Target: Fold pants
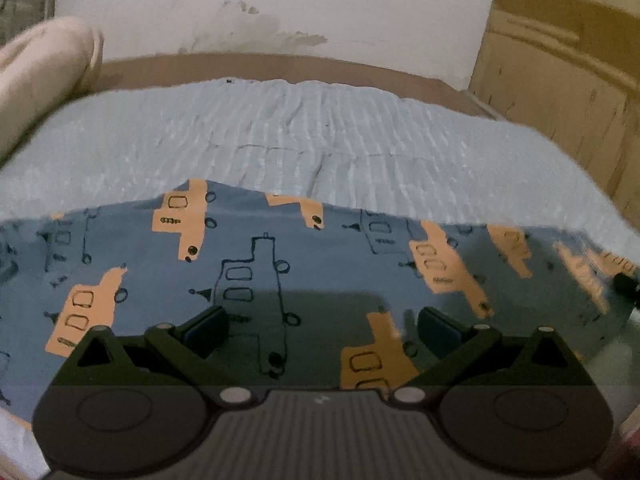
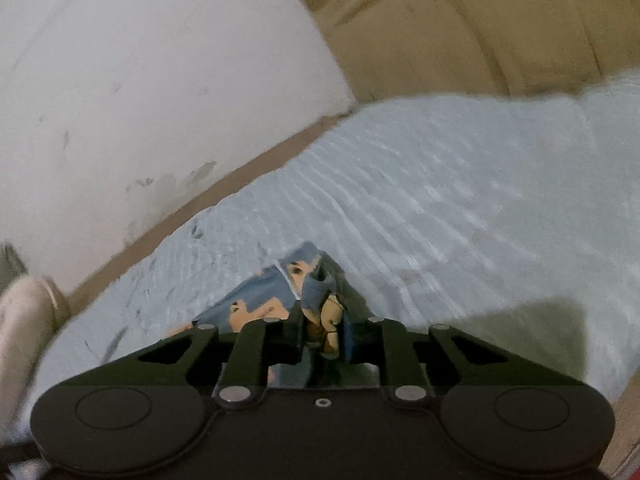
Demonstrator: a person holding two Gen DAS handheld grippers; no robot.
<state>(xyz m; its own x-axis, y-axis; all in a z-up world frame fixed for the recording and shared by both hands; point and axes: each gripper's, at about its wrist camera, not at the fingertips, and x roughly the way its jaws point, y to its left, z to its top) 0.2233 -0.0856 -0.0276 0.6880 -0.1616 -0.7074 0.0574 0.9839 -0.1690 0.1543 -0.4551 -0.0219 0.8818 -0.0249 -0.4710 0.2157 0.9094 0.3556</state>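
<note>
Left wrist view first: blue-grey cotton pants printed with orange and outlined blocky shapes [image 1: 256, 280] spread flat across a pale blue ribbed bedspread [image 1: 320, 132]. Left tongs [image 1: 322, 330] spread wide, hovering over the cloth, nothing between the pads, gripping nothing. Far edge of the pants running across the middle of the view, bedspread beyond it, then a brown bed edge [image 1: 280, 66] and a stained white wall [image 1: 260, 4]. A rolled beige pillow [image 1: 44, 72] at far left, tan cupboard doors [image 1: 568, 60] at right. At the right margin, a small dark tip [image 1: 624, 284] at the pants' edge, probably the other tool, too blurred to be sure.

Over to the right wrist view: right tongs [image 2: 322, 332] nearly closed and clenched on a bunched corner of the pants [image 2: 316, 280], fabric pinched between the pads and peaking up off the bedspread [image 2: 440, 200]. Rest of the garment trailing away to the lower left beneath the tool. Heavy motion blur throughout.

Judging by this, the grab stage of a fold: one end secured, the other not yet taken. Next move likely calls for the left tongs to dip to the cloth and pinch the matching edge, then both ends carried over together, kept level to avoid a skewed crease. Thin bunched fabric could slip if pulled too fast.
</note>
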